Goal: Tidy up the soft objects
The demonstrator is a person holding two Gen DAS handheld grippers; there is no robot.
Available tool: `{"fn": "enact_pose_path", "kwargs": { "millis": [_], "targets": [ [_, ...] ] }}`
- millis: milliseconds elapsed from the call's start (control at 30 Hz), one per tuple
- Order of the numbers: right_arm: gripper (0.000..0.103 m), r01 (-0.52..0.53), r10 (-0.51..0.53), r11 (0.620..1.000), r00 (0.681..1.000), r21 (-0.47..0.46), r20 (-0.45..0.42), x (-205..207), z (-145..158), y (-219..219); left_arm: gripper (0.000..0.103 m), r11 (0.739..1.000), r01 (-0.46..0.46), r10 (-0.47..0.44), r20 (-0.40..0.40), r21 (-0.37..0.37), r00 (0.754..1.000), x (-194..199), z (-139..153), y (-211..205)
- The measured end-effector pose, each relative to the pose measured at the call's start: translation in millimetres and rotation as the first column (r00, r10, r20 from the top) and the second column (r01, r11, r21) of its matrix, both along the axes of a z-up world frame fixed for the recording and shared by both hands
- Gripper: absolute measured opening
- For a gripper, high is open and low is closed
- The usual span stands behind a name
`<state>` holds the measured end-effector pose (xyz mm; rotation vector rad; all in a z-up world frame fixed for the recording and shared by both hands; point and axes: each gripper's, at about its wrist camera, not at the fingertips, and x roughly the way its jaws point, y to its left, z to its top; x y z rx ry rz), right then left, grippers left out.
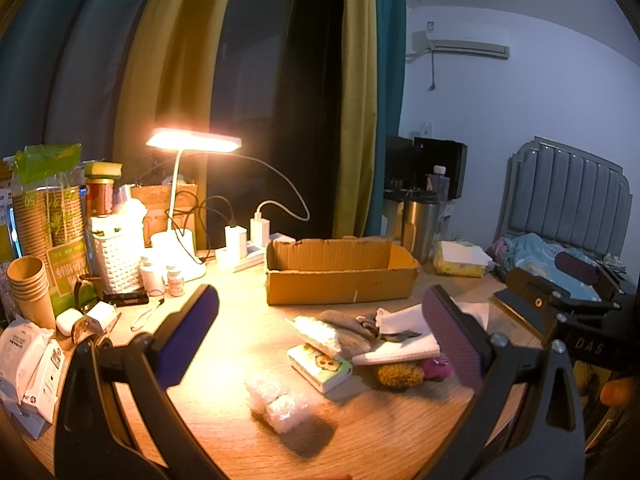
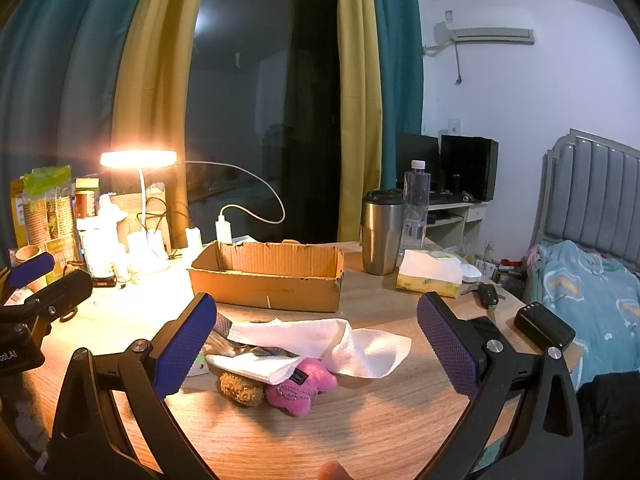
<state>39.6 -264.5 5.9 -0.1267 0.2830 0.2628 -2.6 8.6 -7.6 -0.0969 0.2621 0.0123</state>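
Observation:
A pile of soft things lies mid-table: a white cloth (image 2: 320, 340), a pink plush toy (image 2: 300, 386), a brown knitted ball (image 2: 240, 388), a grey sock (image 1: 348, 326), a tissue pack (image 1: 324, 366) and bubble wrap (image 1: 276, 402). An open cardboard box (image 2: 268, 280) stands behind the pile. My left gripper (image 1: 320, 336) is open and empty above the pile's left side. My right gripper (image 2: 318, 340) is open and empty, over the cloth and plush toy. The right gripper also shows in the left wrist view (image 1: 560, 300).
A lit desk lamp (image 1: 192, 144), paper cups (image 1: 30, 288), a white basket (image 1: 116, 252), bottles and chargers crowd the table's left. A steel tumbler (image 2: 380, 232), water bottle (image 2: 416, 204), tissue box (image 2: 430, 274) and car key (image 2: 490, 294) stand right. A bed (image 2: 588, 296) lies beyond.

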Motion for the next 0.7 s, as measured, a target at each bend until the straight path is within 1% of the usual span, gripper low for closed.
{"fn": "enact_pose_path", "kwargs": {
  "millis": [700],
  "targets": [
    [0.102,0.0,0.0,1.0,1.0,0.0,-0.003,0.1,-0.1,-0.5,0.102,1.0,-0.008,0.008,-0.002,0.004,1.0,-3.3,-1.1,0.2]
  ]
}}
